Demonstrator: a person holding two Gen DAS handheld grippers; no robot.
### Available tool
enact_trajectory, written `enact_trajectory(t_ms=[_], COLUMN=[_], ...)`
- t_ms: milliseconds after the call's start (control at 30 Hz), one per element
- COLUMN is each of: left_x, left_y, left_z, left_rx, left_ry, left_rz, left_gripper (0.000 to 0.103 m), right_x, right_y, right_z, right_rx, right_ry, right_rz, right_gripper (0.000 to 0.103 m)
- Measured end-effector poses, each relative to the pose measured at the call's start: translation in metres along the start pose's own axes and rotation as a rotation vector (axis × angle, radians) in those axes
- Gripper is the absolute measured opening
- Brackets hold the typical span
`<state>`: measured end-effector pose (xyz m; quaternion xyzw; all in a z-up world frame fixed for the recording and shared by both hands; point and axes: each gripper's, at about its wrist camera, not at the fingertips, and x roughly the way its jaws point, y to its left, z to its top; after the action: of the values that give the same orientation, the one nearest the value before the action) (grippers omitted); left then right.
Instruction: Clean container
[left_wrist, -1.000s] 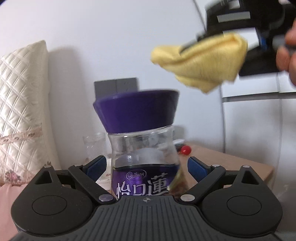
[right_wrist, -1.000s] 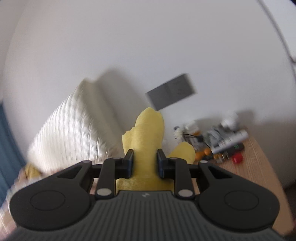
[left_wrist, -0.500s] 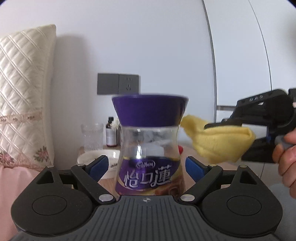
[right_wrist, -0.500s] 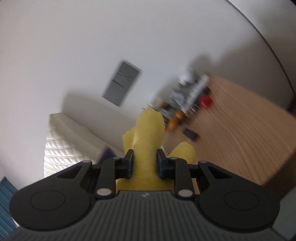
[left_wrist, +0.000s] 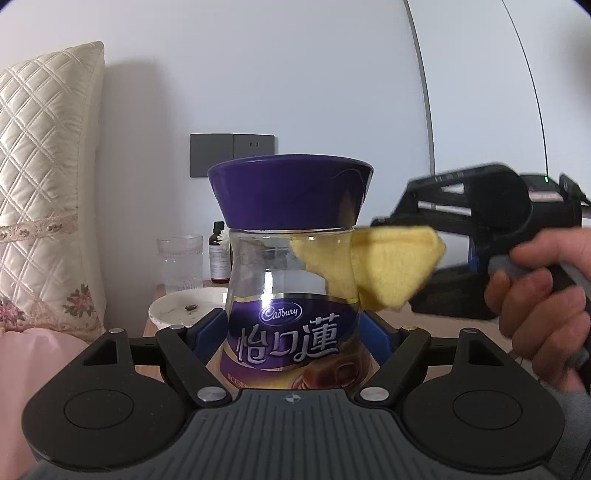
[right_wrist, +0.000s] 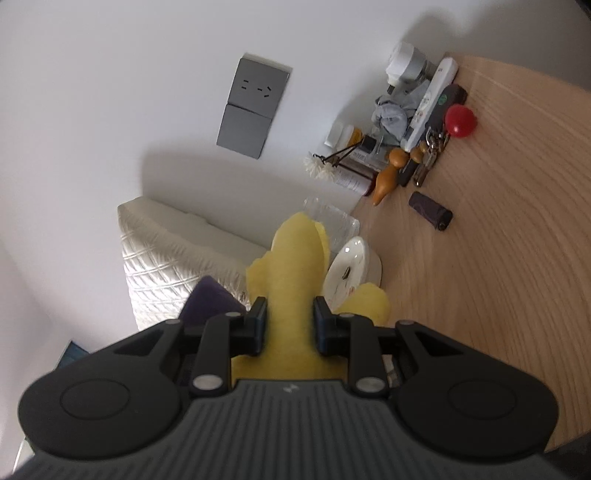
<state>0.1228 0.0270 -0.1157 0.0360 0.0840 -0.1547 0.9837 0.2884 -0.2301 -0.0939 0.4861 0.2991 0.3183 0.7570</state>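
Left wrist: cloth (left_wrist: 384, 269) against jar (left_wrist: 291, 295) edge

Jar (left_wrist: 291, 295) between left hand-held gripper (left_wrist: 293, 338) pads, cloth (left_wrist: 391, 266) against its right side, glass (left_wrist: 180, 264) behind-left.

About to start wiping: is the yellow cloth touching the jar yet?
Cannot tell. In the left wrist view the yellow cloth overlaps the jar at its neck, but blur hides any contact.
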Motion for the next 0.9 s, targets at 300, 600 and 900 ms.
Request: enact_trajectory(t_ms=[300, 600, 900], left_x=[0.003, 0.007, 0.003], left_y=[-0.008, -0.01, -0.018], left_z=[-0.001, -0.003, -0.005], left_rx=[0.033, 0.062, 0.074], left_ry=[0.006, 0.012, 0.022], left_rz=[0.025, 0.038, 0.048], left_gripper=[0.082, 0.082, 0.082], right_x=[-0.014, -0.011, -0.008], right_y=[-0.025, -0.011, -0.017], right_z=[-0.019, -0.014, -0.011], right_rx=[-0.011, -0.056, -0.084], right_ry=[-0.004, -0.03, -0.033], right_rz=[-0.054, 0.052, 0.04], right_gripper=[0.027, 0.027, 0.027])
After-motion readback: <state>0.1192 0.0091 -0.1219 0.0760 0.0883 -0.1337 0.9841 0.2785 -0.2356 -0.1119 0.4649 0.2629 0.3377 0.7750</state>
